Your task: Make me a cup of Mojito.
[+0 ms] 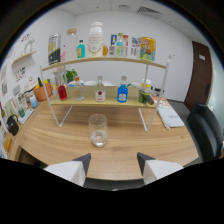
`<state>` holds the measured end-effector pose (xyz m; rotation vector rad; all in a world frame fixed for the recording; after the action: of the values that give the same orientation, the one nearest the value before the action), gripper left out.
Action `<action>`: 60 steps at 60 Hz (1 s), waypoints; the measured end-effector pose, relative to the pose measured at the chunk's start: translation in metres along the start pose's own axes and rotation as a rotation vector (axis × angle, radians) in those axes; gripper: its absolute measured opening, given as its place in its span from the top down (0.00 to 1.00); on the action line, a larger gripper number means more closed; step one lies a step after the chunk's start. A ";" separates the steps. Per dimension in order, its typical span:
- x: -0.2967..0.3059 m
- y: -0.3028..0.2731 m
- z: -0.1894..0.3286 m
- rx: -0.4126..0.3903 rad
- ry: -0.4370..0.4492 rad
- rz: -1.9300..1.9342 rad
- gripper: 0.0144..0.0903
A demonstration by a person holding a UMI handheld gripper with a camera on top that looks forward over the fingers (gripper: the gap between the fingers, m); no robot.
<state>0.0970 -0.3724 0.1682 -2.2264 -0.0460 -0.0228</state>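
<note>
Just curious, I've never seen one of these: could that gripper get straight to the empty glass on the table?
Probably yes. The glass stands alone on the table, just ahead of the open fingers, with nothing between them.

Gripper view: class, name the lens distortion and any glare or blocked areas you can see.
Gripper view: fisheye bends the shelf rack into an arc and rounds the table edges; a dark ring frames the picture; the open gripper blocks the bottom; soft highlights show on the empty glass; lighting is even.
</note>
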 end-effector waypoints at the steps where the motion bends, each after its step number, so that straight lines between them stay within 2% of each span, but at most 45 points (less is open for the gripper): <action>1: 0.006 0.000 0.000 -0.002 0.000 -0.003 0.06; 18: 0.083 -0.055 0.040 0.030 -0.011 0.023 0.06; 29: 0.106 -0.105 0.090 0.063 -0.040 0.029 0.07; 36: 0.113 -0.124 0.119 0.056 -0.064 0.049 0.10; 42: 0.117 -0.131 0.142 0.038 -0.073 0.060 0.17; 48: 0.120 -0.135 0.157 0.021 -0.074 0.072 0.29; 60: 0.126 -0.128 0.176 -0.040 -0.058 0.071 0.72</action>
<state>0.2177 -0.1515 0.1662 -2.2672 0.0012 0.0803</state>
